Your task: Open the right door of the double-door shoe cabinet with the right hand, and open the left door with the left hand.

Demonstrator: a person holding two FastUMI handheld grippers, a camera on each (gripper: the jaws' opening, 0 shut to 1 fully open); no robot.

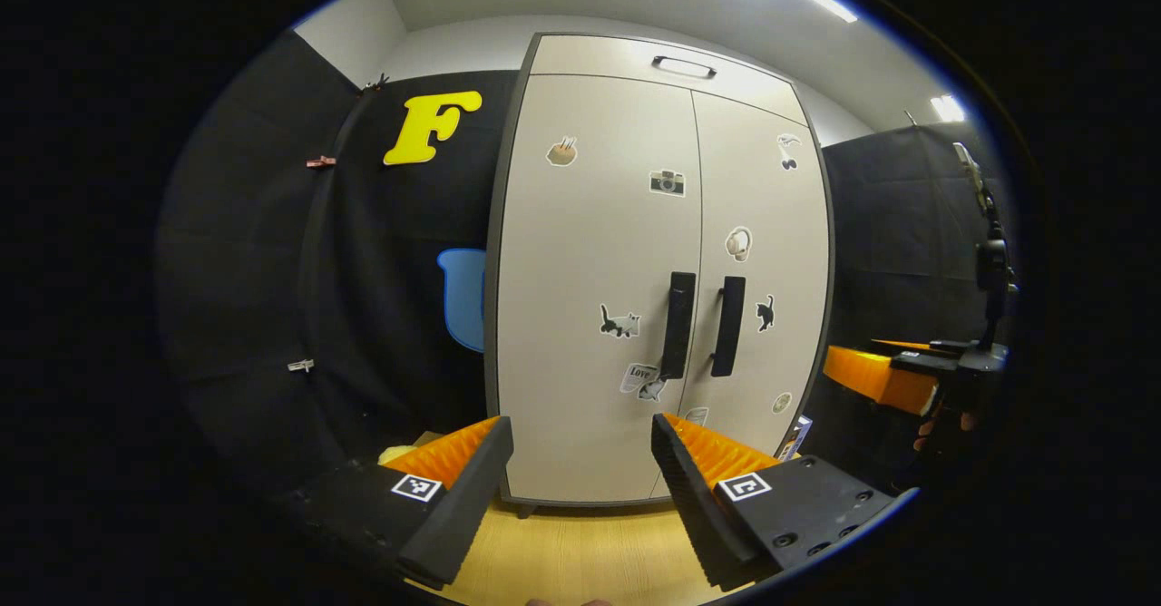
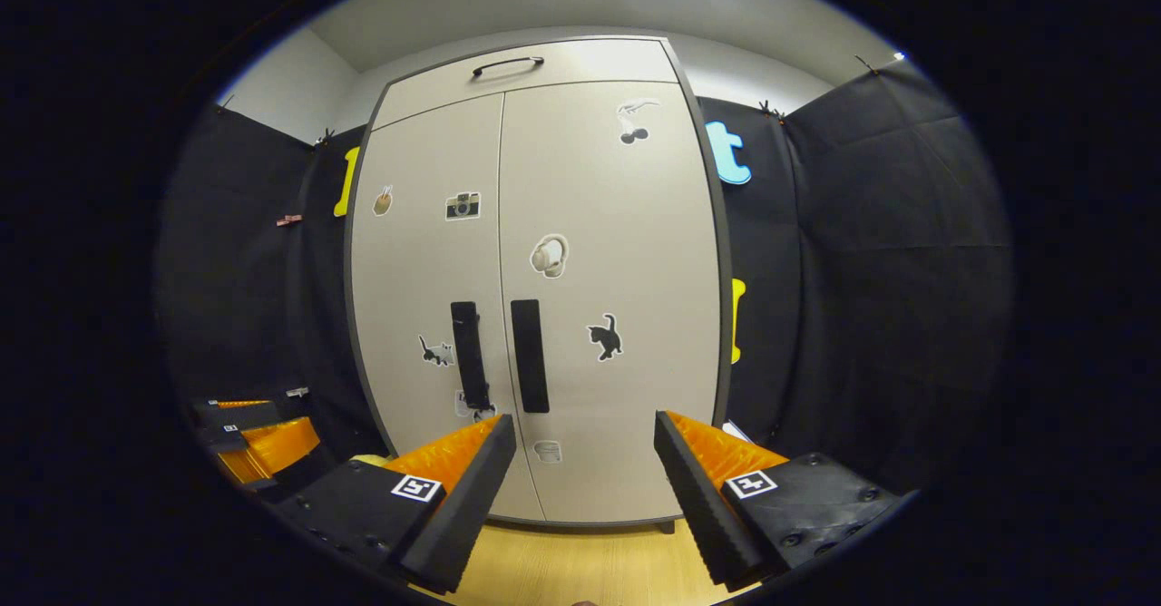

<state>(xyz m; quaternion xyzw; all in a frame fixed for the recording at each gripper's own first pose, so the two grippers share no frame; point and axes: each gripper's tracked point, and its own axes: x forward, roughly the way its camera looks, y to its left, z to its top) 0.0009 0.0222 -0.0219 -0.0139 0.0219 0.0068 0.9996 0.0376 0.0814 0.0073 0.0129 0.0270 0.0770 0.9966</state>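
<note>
Nothing is opened yet: the shoe cabinet [image 1: 635, 270] stands ahead with right door [image 2: 608, 298] and left door [image 1: 590, 288] both closed. The left gripper [image 1: 580, 488] and right gripper [image 2: 585, 488] hover short of the handles, fingers released and empty.

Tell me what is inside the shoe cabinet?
Nothing inside can be seen: the left door and right door of the shoe cabinet are both closed, covering the interior. Only stickers and black handles show.
</note>
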